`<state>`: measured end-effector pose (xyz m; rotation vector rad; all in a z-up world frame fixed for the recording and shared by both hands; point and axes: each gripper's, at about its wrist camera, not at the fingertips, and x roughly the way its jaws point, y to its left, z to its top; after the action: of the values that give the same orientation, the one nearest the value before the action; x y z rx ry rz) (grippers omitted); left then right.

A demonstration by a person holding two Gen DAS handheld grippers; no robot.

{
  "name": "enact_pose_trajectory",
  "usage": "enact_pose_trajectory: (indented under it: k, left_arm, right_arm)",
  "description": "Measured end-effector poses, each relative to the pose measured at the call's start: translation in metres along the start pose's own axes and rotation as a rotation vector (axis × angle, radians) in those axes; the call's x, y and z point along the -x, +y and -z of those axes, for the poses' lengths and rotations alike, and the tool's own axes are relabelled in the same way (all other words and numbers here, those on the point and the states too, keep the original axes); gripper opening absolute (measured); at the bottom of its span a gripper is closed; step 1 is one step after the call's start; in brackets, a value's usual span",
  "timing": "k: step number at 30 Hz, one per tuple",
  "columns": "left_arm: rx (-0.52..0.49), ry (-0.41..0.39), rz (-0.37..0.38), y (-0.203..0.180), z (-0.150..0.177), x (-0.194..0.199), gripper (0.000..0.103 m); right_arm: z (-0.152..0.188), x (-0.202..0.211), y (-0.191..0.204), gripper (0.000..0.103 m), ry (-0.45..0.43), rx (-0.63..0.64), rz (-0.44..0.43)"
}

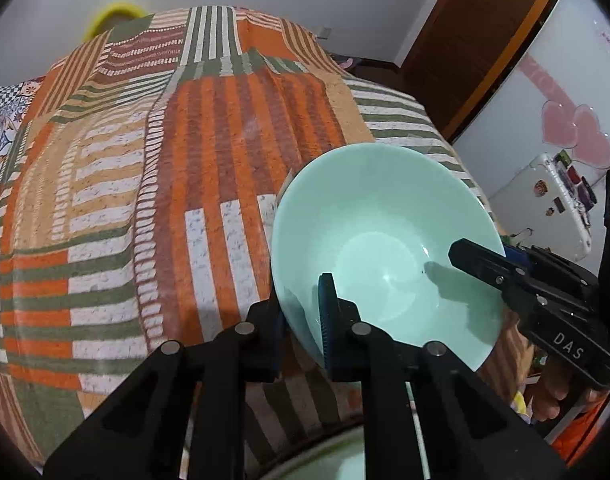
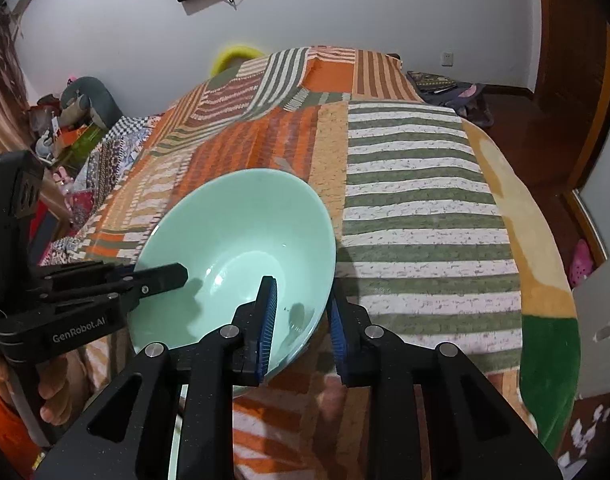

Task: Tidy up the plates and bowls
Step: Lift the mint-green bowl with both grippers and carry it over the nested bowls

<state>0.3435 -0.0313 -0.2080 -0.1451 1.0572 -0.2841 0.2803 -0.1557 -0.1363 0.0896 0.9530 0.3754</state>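
The left gripper [image 1: 301, 320] is clamping the near-left rim of the mint-green bowl [image 1: 385, 248], one finger inside the wall and one outside, jaws closed down to the thickness of the wall. The bowl is hanging tilted above the striped blanket [image 1: 165, 200]. The right gripper [image 2: 301, 320] is straddling the bowl's right rim, jaws narrowed around the wall, though whether both pads are touching it is unclear.
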Motion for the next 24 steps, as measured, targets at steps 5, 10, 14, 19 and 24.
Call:
enact_pose_trajectory:
  k: [5, 10, 14, 19, 24]
  left_arm:
    - [-0.016, -0.065, -0.011, -0.005, 0.014, 0.039, 0.014]
    - [-0.034, -0.142, -0.034, -0.013, 0.032, 0.086, 0.014]
    - [-0.030, -0.185, -0.034, -0.014, 0.047, 0.120, 0.014]
    - [-0.022, -0.238, -0.046, -0.009, 0.070, 0.160, 0.014]
    - [-0.008, -0.287, -0.075, 0.002, 0.098, 0.199, 0.014]
  right_arm:
    - [0.003, 0.022, 0.017, 0.023, -0.047, 0.005, -0.007]
    - [0.009, 0.047, 0.036, 0.023, -0.098, 0.024, -0.004]
    - [0.014, 0.068, 0.052, 0.023, -0.132, 0.037, -0.025]
    - [0.022, 0.085, 0.075, 0.023, -0.161, 0.061, -0.048]
    - [0.030, 0.093, 0.100, 0.023, -0.178, 0.091, -0.080]
